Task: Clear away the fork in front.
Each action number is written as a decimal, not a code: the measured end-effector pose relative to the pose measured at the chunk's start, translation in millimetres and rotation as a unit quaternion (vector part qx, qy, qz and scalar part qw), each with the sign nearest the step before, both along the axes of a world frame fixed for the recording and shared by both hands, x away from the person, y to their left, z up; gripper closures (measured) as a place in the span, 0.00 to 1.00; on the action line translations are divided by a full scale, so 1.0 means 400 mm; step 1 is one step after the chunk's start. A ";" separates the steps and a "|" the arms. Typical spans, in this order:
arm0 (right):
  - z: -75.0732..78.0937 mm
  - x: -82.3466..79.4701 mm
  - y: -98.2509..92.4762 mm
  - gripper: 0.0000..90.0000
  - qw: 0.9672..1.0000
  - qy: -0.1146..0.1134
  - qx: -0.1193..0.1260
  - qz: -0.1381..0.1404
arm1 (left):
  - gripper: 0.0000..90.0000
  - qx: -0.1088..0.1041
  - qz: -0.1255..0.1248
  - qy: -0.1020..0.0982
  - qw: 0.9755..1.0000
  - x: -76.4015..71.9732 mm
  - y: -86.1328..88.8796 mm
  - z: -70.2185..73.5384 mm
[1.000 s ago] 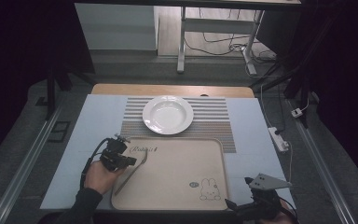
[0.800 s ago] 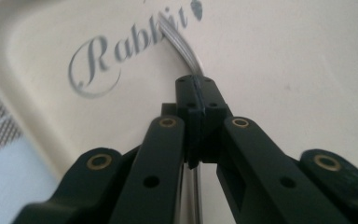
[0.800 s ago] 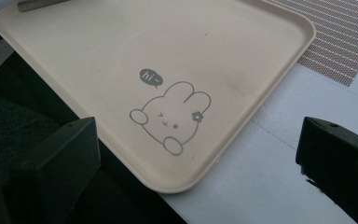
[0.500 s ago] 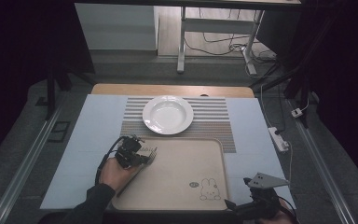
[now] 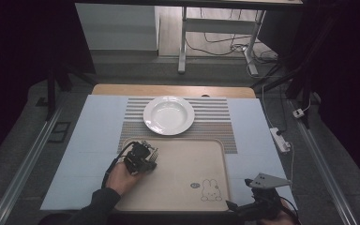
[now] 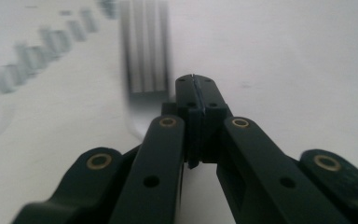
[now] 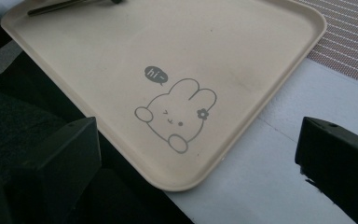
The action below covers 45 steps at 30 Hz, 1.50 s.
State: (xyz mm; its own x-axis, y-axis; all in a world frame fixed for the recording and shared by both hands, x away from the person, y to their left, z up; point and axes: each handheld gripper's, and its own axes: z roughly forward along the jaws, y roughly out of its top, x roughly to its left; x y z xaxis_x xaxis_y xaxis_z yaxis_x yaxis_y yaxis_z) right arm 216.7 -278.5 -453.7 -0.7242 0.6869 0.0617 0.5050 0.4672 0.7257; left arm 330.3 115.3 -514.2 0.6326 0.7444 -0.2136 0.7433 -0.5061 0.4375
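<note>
- Fork (image 6: 147, 46): pinched near its neck in the left gripper (image 6: 194, 81), jaws pressed together, low over the tray (image 5: 187, 159), left of centre in the high view.
- Right gripper (image 7: 195, 135): jaws spread, empty, lower right.
- Step in hand, likely: placing the fork on the tray.
- Next move: set it flat, then open.

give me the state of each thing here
left tongs, shut, low over the tray
right tongs, open, empty
fork, tines beside the left tongs, grip unclear
plate, empty, on the striped mat
tray, lying flat
</note>
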 end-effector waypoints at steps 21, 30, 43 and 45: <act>-0.001 0.005 0.001 0.01 1.000 0.010 0.002 0.003 | 0.99 -0.009 0.085 0.027 0.996 0.042 0.147 -0.004; -0.001 0.006 0.006 0.05 1.000 0.009 -0.005 0.008 | 0.96 -0.017 0.091 0.030 0.995 0.042 0.160 -0.005; -0.001 0.009 0.004 0.05 1.000 0.013 0.003 0.010 | 0.71 -0.055 0.066 -0.018 0.996 0.015 0.166 0.036; -0.001 0.009 0.004 0.05 1.000 0.013 0.004 0.010 | 0.64 -0.056 0.060 -0.030 0.996 0.010 0.166 0.041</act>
State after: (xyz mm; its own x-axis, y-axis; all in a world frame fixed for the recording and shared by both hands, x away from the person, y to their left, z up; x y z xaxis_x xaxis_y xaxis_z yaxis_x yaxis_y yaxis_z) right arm 220.3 -277.0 -454.2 -0.7352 0.6724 0.0859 0.5149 0.4716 0.7159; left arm 334.4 181.6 -497.7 0.5554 0.7887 -0.2635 0.7657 -0.3614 0.5321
